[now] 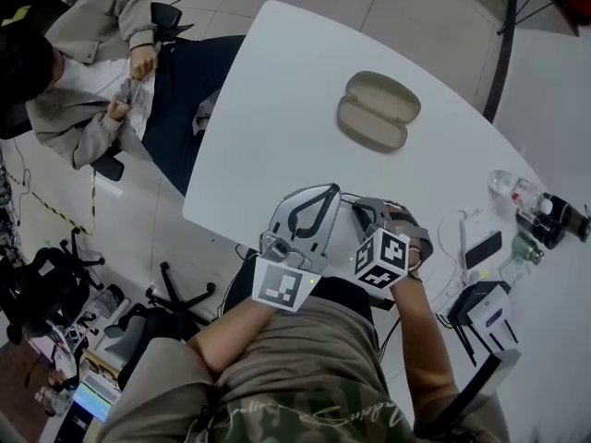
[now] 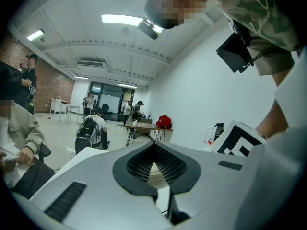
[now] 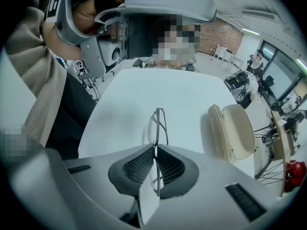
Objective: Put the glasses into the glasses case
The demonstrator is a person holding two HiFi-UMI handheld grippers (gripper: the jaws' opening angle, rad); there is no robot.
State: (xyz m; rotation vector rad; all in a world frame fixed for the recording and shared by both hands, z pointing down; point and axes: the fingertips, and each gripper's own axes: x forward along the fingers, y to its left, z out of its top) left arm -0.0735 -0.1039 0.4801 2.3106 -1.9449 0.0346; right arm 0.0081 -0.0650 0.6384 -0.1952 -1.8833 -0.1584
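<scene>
The beige glasses case lies open on the white table, far from both grippers; in the right gripper view the case sits to the right. My right gripper is shut on the thin-framed glasses, which stick out edge-on past the jaws above the tabletop. In the head view the right gripper hovers at the table's near edge, with the left gripper close beside it. The left gripper points out across the room, its jaws closed at the tips with nothing seen between them.
Bottles, a small white device and black chargers with cables crowd the table's right end. A seated person is at the table's left side. Office chairs stand on the floor below the near edge.
</scene>
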